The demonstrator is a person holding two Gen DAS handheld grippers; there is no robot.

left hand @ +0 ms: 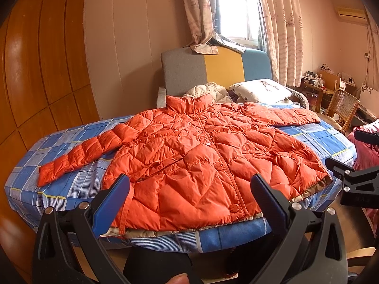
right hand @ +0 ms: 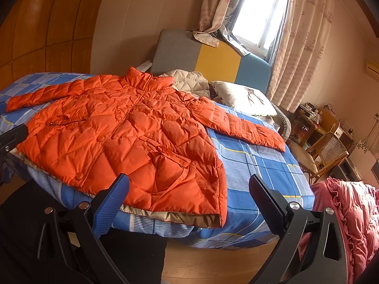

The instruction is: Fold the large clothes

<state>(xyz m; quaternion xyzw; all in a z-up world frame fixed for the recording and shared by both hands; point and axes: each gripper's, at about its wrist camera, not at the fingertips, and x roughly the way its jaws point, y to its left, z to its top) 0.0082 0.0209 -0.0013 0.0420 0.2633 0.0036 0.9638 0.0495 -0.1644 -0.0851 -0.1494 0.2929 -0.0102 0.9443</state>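
Note:
An orange quilted puffer jacket [left hand: 201,156] lies flat, front up and buttoned, on a bed with a blue checked sheet [left hand: 71,182]. Both sleeves are spread out to the sides. Its hem lies at the bed's near edge, with beige lining showing. It also shows in the right wrist view [right hand: 123,137]. My left gripper [left hand: 189,189] is open and empty, held just in front of the hem's middle. My right gripper [right hand: 189,189] is open and empty, in front of the jacket's right hem corner. The right gripper also shows at the right edge of the left wrist view [left hand: 355,184].
A pillow [left hand: 260,91] and a beige quilt [left hand: 208,92] lie at the bed's head by a grey, yellow and blue headboard [left hand: 213,71]. A wicker chair [right hand: 327,151] and desk stand to the right. Pink bedding [right hand: 350,213] lies at the right. Wooden wardrobe [left hand: 42,71] on the left.

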